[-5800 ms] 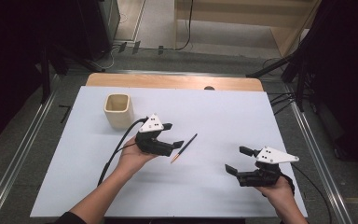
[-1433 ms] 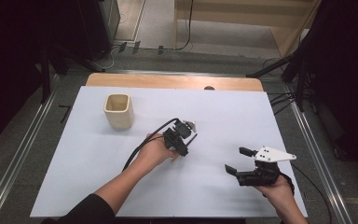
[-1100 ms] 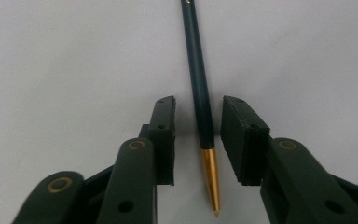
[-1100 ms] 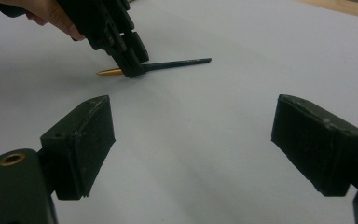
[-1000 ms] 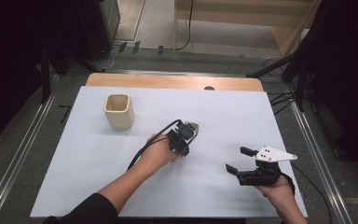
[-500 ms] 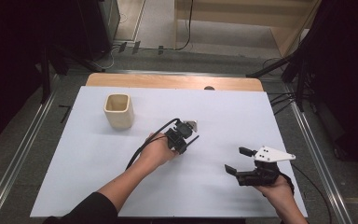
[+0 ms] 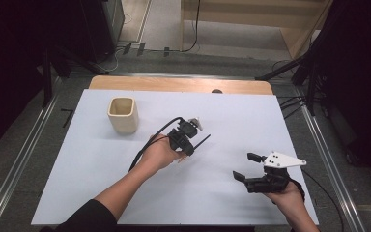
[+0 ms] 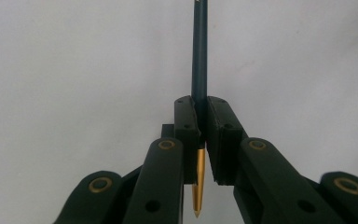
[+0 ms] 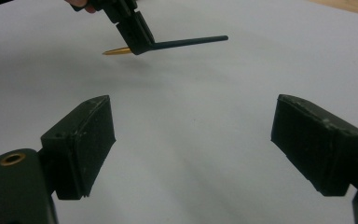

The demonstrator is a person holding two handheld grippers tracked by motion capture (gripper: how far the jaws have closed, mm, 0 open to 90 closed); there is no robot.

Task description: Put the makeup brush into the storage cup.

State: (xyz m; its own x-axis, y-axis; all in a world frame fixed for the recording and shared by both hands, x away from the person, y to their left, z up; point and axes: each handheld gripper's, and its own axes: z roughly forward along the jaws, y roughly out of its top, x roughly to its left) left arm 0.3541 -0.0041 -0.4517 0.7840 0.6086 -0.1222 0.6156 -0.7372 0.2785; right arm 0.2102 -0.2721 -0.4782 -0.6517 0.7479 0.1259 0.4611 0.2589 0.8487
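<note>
Now that my left tongs (image 8: 201,135) have just closed, I see the pen (image 8: 199,60) pinched between the two black pads, and this is the change that matters. In the earlier pictures from the high view the pen lies flat on the white bench (image 7: 101,159), a little to the right of my left hand, and the tongs come over it; now the dark shaft passes through the grip and its golden tip points back toward the camera in the left gripper view. From the right gripper view I see the pen held almost level, and it seems to be lifted a little off the bench, though I cannot be fully sure of the gap. In the high view the left tongs (image 7: 189,140) are near the middle of the bench, with the pen (image 7: 202,141) sticking out to the right.

My right tongs (image 7: 244,166) wait near the right front corner, jaws spread wide with nothing between them.

I judge that the pick-up is done. The beige cup (image 7: 122,115) stands well apart, toward the far left, so I think the next move is to carry the pen there and turn it upright before I release it.
</note>
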